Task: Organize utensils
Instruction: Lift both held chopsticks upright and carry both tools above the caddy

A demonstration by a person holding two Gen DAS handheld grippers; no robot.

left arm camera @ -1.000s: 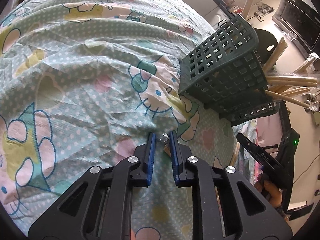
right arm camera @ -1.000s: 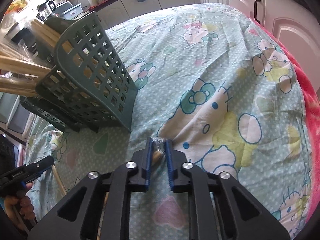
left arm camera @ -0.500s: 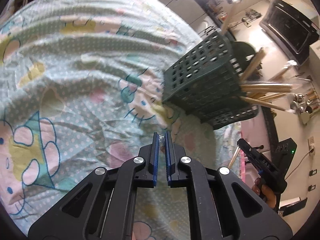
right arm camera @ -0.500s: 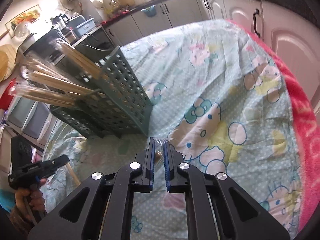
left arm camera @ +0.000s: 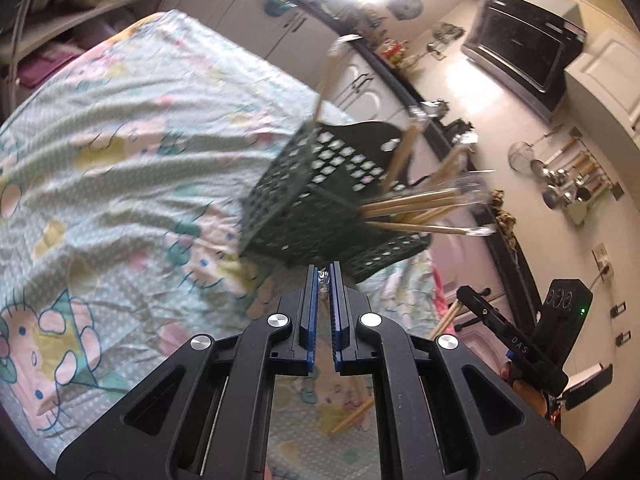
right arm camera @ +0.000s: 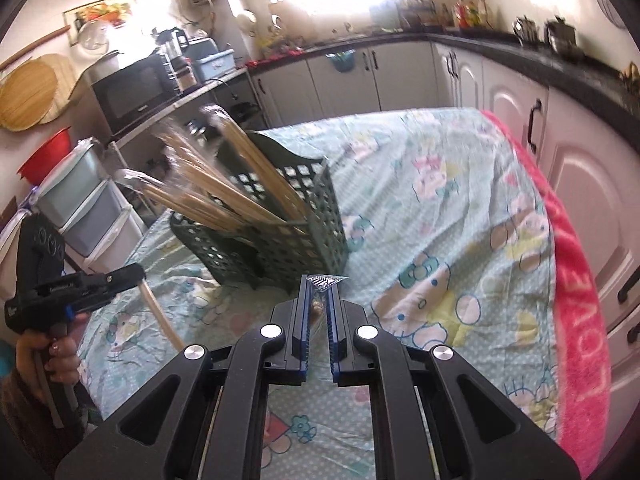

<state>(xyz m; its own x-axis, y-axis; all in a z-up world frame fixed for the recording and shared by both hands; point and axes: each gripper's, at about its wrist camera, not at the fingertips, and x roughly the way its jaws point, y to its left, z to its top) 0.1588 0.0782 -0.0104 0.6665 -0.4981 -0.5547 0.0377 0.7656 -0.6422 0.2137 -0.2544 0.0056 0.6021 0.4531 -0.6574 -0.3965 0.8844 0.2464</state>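
Left wrist view: left gripper [left arm camera: 324, 276] clamps one wrapped end of a chopstick pack [left arm camera: 323, 280], right gripper [right arm camera: 320, 286] the other, above the table by the basket [right arm camera: 288, 216]. Light, stiff, crinkly-slick wrap; ends suit.

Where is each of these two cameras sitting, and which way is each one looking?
Left wrist view: sits on the left gripper, looking down along its fingers at the green basket; the right gripper and its hand show at lower right.
Right wrist view: sits on the right gripper, facing the same basket from the other side; the left gripper and its hand show at left.
Shared: basket of wrapped wooden utensils, cartoon-print cloth, each gripper shut on a plastic-wrapped utensil.
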